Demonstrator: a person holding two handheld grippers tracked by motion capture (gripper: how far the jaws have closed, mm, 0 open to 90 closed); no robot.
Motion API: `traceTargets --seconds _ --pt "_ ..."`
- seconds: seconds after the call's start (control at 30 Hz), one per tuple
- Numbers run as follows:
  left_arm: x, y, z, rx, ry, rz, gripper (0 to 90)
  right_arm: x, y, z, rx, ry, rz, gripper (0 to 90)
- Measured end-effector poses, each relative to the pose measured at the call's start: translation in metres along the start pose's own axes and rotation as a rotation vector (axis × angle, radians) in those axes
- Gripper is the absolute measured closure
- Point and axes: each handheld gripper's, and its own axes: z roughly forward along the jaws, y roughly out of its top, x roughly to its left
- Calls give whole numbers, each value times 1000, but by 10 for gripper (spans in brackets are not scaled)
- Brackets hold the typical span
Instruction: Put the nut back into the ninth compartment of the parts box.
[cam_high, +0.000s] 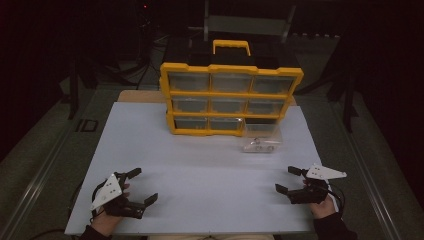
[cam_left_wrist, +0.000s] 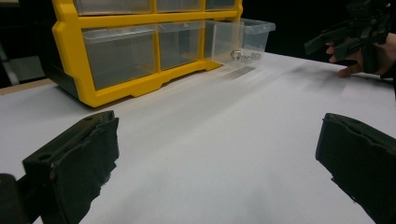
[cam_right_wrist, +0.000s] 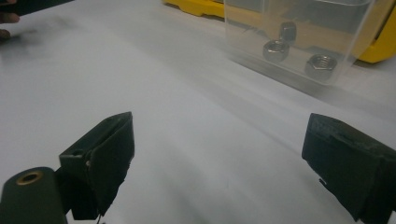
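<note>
High view: white table (cam_high: 200, 165), dark room — left gripper (cam_high: 141, 186) and right gripper (cam_high: 288, 179) both spread, empty.

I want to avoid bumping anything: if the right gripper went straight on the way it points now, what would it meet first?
Probably the clear drawer holding the metal nuts, pulled out of the yellow organizer. The right gripper is open, with bare white table before that, though depth is uncertain.

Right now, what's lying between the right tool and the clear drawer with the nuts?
Nothing: in the high view, bare white table runs from the right tool to the clear drawer. The right gripper view shows the same.
</note>
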Motion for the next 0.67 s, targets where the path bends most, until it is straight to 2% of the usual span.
traceTargets --seconds 0.67 --pt "1 0 0 -1 -2 -1 0 0 0 0 3 -19 -21 96"
